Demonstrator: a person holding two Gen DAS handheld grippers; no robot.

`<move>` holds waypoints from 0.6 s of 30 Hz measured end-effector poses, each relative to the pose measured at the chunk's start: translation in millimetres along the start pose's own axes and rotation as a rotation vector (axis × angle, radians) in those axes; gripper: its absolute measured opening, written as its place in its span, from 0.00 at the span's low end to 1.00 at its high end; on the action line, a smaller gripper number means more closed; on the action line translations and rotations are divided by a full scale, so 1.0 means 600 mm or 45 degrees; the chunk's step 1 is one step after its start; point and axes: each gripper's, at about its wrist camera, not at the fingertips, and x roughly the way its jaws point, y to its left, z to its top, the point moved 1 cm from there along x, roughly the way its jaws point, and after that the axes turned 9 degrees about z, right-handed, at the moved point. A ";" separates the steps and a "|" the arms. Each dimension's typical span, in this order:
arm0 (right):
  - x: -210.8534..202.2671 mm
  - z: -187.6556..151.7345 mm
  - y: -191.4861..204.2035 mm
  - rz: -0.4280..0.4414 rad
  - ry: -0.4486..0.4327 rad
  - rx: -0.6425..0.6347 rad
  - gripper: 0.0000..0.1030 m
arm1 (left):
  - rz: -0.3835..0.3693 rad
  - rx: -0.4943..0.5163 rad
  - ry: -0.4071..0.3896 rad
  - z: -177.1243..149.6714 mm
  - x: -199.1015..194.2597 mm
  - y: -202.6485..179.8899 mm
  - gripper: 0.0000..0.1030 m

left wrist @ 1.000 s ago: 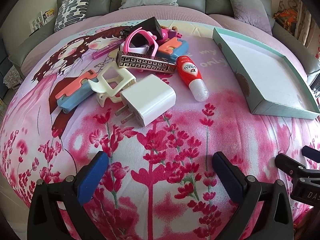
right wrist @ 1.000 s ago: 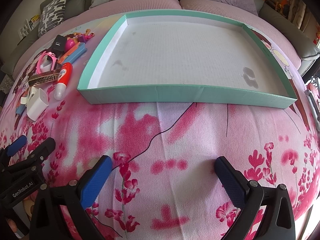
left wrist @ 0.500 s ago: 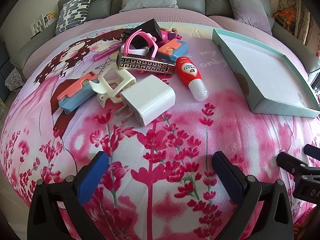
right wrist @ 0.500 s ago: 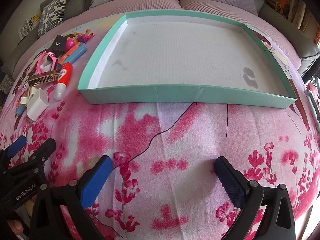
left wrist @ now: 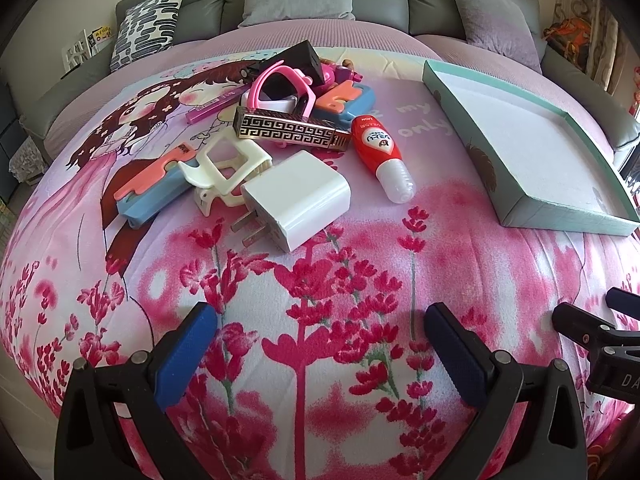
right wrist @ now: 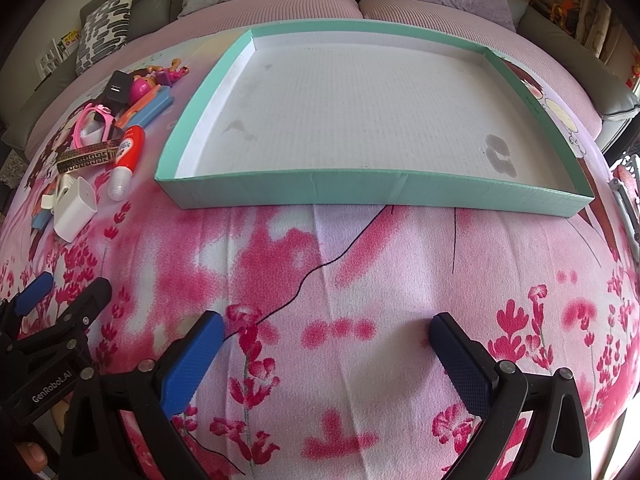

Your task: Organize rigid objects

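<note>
- My left gripper (left wrist: 320, 344): jaws spread wide, empty; white square plastic charger (left wrist: 298, 199) at 12 o'clock.
- My right gripper (right wrist: 326, 350): likewise spread, empty; shallow teal cardboard tray (right wrist: 360, 194) at 12 o'clock.

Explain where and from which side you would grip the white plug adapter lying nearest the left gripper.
Grip the white plug adapter across its two flat side faces at mid-body, coming from above with the open left gripper. The block lies flat, its prongs point toward the near left, and the cream clip crowds its far corner, so stay clear of both.
</note>
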 end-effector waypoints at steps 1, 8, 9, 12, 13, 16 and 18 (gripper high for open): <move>0.000 0.000 0.000 0.000 0.000 0.000 1.00 | 0.001 0.000 -0.001 0.000 0.000 -0.001 1.00; -0.001 -0.001 -0.003 0.004 -0.002 0.003 1.00 | 0.003 -0.001 -0.003 -0.001 -0.001 -0.001 1.00; -0.001 -0.001 -0.003 0.004 -0.001 0.002 1.00 | 0.003 -0.002 -0.003 -0.001 -0.001 -0.001 1.00; -0.001 -0.001 -0.004 0.004 -0.002 0.002 1.00 | 0.003 -0.001 -0.004 -0.001 -0.001 -0.001 1.00; -0.001 -0.001 -0.003 0.004 -0.001 0.002 1.00 | 0.002 -0.002 -0.004 -0.001 -0.001 -0.001 1.00; -0.001 -0.001 -0.003 0.003 -0.002 0.002 1.00 | 0.004 0.000 -0.004 -0.002 -0.001 -0.002 1.00; -0.001 -0.001 -0.003 0.004 -0.001 0.002 1.00 | 0.002 0.000 -0.003 -0.002 -0.001 -0.002 1.00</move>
